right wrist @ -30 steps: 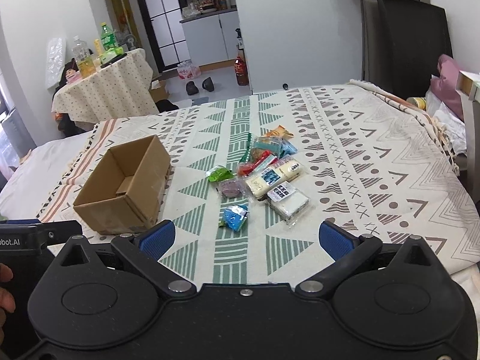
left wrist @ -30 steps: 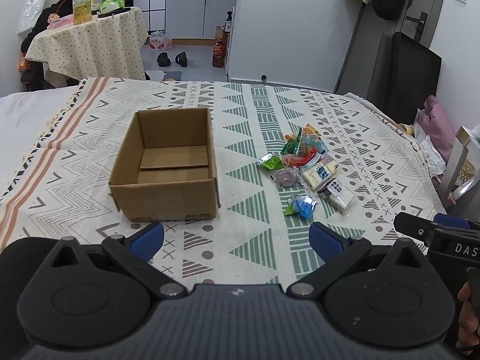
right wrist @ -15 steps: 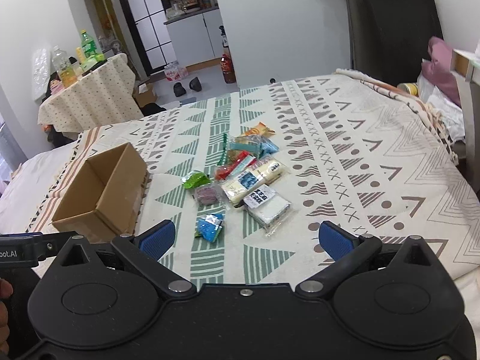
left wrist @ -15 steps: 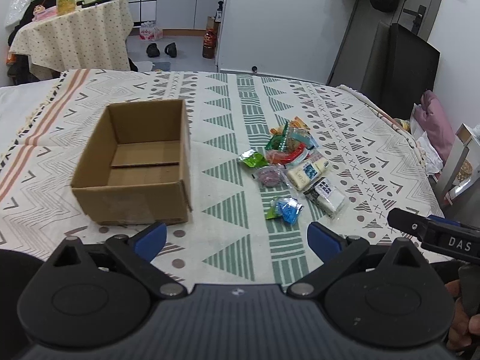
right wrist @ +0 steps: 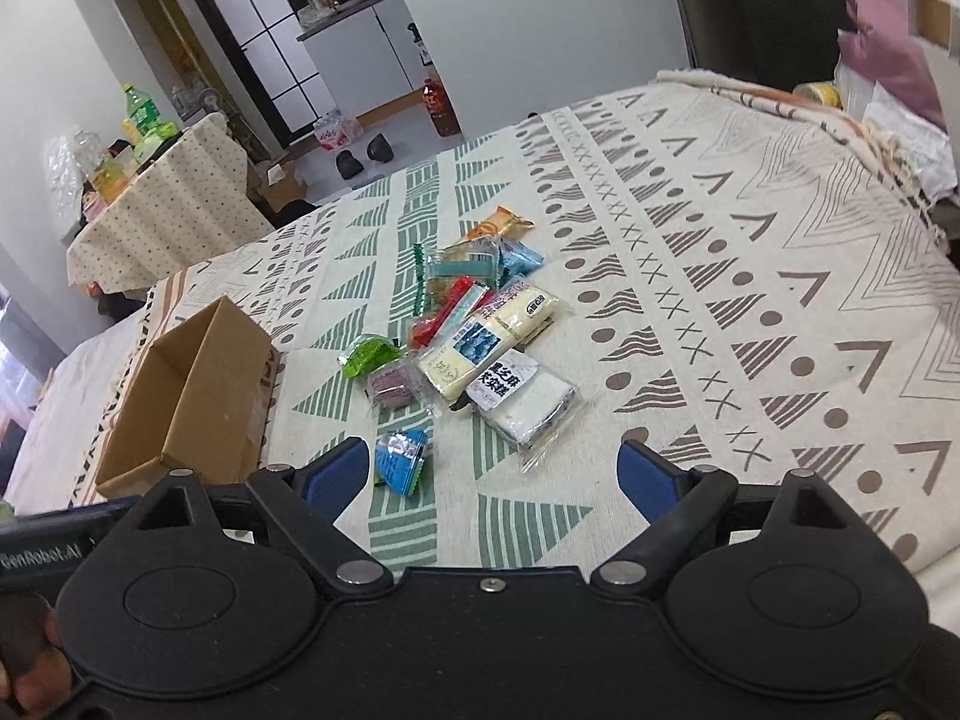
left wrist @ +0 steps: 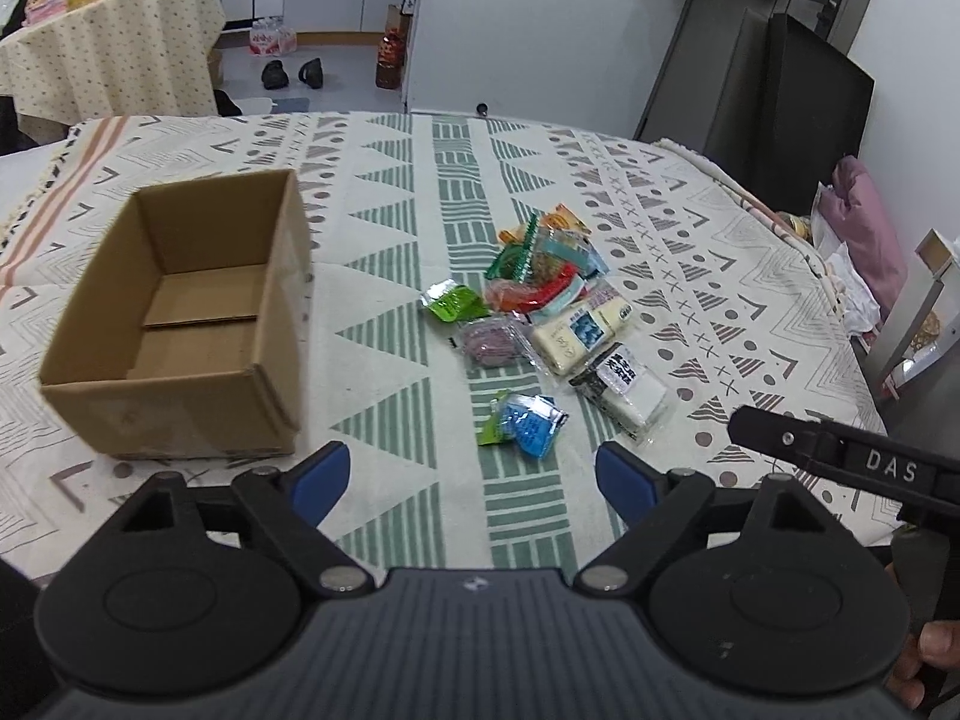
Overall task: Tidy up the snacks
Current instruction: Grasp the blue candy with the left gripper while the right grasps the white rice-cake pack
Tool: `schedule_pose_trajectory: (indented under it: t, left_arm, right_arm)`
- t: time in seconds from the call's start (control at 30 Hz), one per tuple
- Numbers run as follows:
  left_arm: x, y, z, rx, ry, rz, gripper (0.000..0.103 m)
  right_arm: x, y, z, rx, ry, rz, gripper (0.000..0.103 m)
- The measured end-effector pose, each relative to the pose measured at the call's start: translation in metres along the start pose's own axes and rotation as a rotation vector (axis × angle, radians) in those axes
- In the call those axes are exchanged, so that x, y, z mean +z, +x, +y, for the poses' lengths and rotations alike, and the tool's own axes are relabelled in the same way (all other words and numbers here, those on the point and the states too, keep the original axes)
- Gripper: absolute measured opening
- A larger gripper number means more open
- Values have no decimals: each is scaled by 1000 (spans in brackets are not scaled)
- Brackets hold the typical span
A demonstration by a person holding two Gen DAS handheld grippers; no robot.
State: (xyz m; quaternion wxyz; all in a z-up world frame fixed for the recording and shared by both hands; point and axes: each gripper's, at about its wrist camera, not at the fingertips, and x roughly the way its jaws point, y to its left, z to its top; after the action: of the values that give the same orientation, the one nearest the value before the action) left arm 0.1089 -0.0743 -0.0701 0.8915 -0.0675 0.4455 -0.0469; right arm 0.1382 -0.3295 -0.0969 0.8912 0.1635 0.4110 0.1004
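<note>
An empty cardboard box (left wrist: 174, 324) (right wrist: 192, 396) stands open on the patterned cloth, left of a pile of snack packets (left wrist: 540, 300) (right wrist: 474, 324). A blue packet (left wrist: 528, 423) (right wrist: 399, 456) lies nearest, apart from the pile, with a white black-labelled bar (left wrist: 624, 390) (right wrist: 522, 396) to its right. My left gripper (left wrist: 471, 477) hovers open just short of the blue packet. My right gripper (right wrist: 492, 474) is open too, near the blue packet and the white bar. Neither holds anything.
The cloth covers a bed (left wrist: 720, 252) whose right edge drops beside a pink cushion (left wrist: 864, 222) and a black chair (left wrist: 810, 120). A small covered table with bottles (left wrist: 108, 48) stands far left. In the left wrist view the other gripper's body (left wrist: 840, 462) juts in at right.
Both grippers have moved forward and lower toward the snack pile, so the packets and box look larger. The right view has tilted left. Both stay open; nothing was touched.
</note>
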Motion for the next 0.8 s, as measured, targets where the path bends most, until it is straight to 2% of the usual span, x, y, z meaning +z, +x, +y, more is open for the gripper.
schedule_pose_trajectory:
  t: [0.3,0.37,0.5,0.8]
  left_arm:
    - [7,40,-15,-4,-1,55,82]
    - [9,49,-17,-6,-8,69,77]
    - [12,68,-22,4,-9,92,73]
    - [15,109,-29,7,-3,149,65]
  right_arm:
    - [12,37,-12,-6,6,70,89]
    - [14,45,-15,-3,5,85,88]
    - [19,60,-20,16,5,104,88]
    - [24,83,-30,83,0,134,80]
